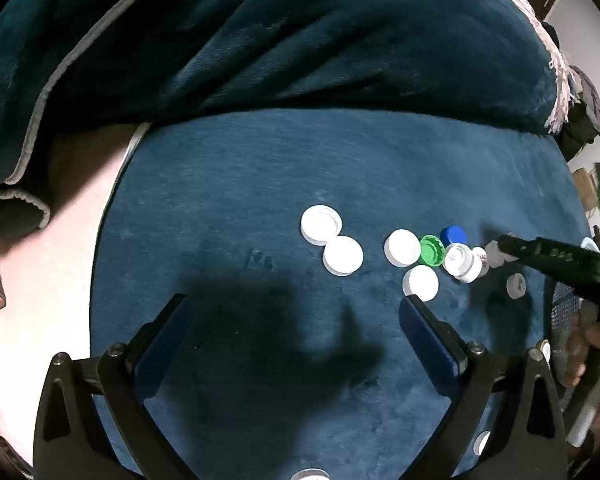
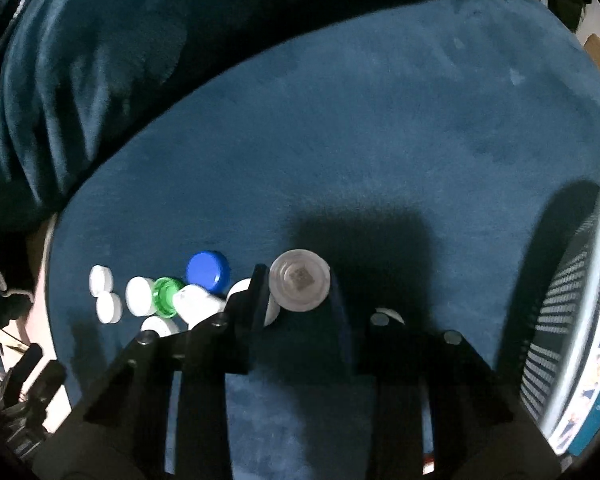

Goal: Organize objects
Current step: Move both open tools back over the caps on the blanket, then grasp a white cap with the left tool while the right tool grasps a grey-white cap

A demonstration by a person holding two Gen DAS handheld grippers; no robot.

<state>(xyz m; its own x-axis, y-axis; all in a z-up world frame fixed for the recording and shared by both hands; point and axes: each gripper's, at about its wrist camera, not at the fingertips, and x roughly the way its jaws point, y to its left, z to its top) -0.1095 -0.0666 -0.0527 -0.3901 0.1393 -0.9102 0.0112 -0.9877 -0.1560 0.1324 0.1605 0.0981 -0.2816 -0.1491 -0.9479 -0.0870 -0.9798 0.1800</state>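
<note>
A: Where does it stand now?

B: The right claw (image 2: pixel 296 288) is clenched on a greyish translucent round plastic cap (image 2: pixel 299 285), its two dark fingers pressed to the cap's left and right sides. The cap is at the right end of a cluster of caps on the blue velvety surface (image 2: pixel 380 120).

A: And the cluster?

B: Just to the left lie a blue plastic bottle cap (image 2: pixel 208 271), a green ribbed plastic cap (image 2: pixel 166 295) and several white round plastic caps (image 2: pixel 140 295), some touching each other. A mesh-walled basket (image 2: pixel 564 320) stands at the far right.

A: The left claw?

B: The left claw (image 1: pixel 296 320) hangs released over bare fabric, nearer than the two white caps on the left, grasping nothing.

A: How should the lift go?

B: I'd judge straight up first. The left finger sits close against a white cap, so any sideways drag may scatter the neighbours. Keep the grip level; the cap is shallow and could tip out.
</note>
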